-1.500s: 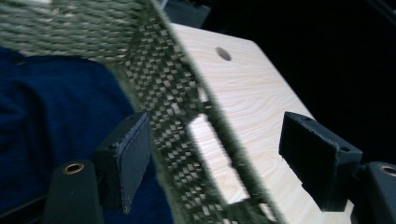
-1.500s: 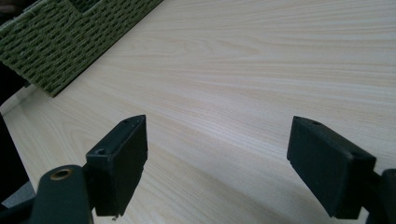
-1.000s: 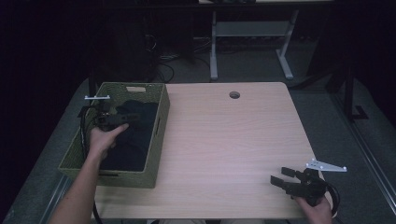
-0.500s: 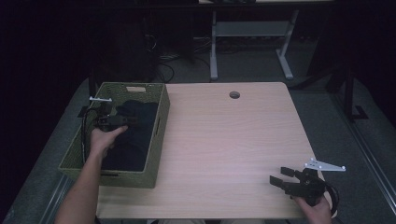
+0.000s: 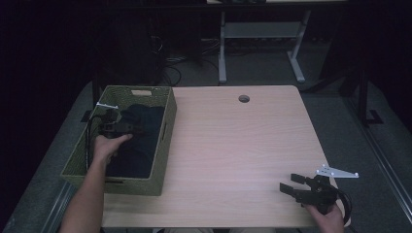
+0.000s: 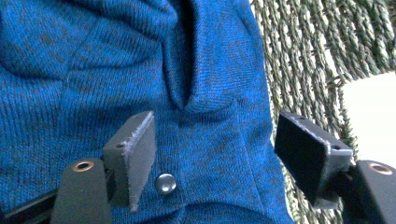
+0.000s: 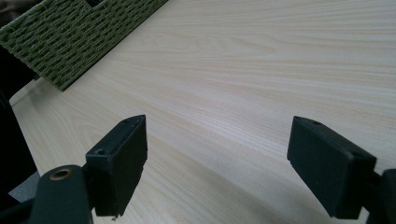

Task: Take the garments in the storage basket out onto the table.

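Observation:
A green woven basket (image 5: 165, 127) stands at the table's left edge and holds a dark blue knitted garment (image 5: 145, 141). My left gripper (image 5: 138, 130) hovers inside the basket just above the cloth, jaws open. In the left gripper view the blue knit garment (image 6: 93, 70) with a small metal snap (image 6: 166, 183) lies between the open left gripper (image 6: 212, 158), and the basket wall (image 6: 303, 60) runs along the right. My right gripper (image 5: 291, 187) rests low over the table's front right corner, open and empty. In the right gripper view the right gripper (image 7: 217, 165) spreads over bare wood.
The light wooden table (image 5: 243, 145) has a round cable hole (image 5: 244, 99) near its far edge. Desk legs and cables stand on the dark floor behind. In the right gripper view the basket's side (image 7: 70, 42) shows at the top left, across the wood table (image 7: 261, 70).
My left gripper has moved a little farther into the basket, toward its far end, over the garment. The right gripper has stayed in place.

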`<action>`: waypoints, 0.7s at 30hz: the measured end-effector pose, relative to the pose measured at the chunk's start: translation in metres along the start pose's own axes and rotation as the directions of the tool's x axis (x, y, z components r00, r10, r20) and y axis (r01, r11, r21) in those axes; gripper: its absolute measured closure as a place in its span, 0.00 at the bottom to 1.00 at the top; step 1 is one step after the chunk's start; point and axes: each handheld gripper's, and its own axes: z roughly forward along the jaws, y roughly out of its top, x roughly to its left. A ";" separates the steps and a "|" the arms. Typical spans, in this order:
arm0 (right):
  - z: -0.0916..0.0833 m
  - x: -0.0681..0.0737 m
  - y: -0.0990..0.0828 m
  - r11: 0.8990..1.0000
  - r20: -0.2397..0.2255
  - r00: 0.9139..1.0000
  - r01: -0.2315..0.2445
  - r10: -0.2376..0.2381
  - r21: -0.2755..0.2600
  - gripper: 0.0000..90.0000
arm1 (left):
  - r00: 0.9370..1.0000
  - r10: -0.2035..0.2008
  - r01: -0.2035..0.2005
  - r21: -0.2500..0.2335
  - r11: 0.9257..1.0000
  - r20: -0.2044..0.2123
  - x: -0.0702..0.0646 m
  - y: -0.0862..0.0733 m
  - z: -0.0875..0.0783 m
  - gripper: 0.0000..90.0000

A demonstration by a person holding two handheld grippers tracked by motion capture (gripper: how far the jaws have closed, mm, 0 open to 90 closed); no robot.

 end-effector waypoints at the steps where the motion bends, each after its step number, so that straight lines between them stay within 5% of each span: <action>1: 0.000 0.000 0.000 1.000 -0.001 1.000 0.000 0.000 0.000 0.22 | 1.000 -0.012 0.012 0.010 1.000 0.002 0.001 0.000 0.000 0.31; 16: 0.002 0.001 0.000 1.000 -0.018 1.000 0.010 -0.010 0.006 0.22 | 0.998 -0.024 0.032 0.139 0.990 -0.056 0.009 -0.004 0.012 0.35; 21: -0.001 0.002 0.001 1.000 -0.011 1.000 0.008 -0.008 -0.004 0.22 | 0.996 0.009 0.005 0.154 0.988 -0.089 0.005 -0.005 0.015 0.39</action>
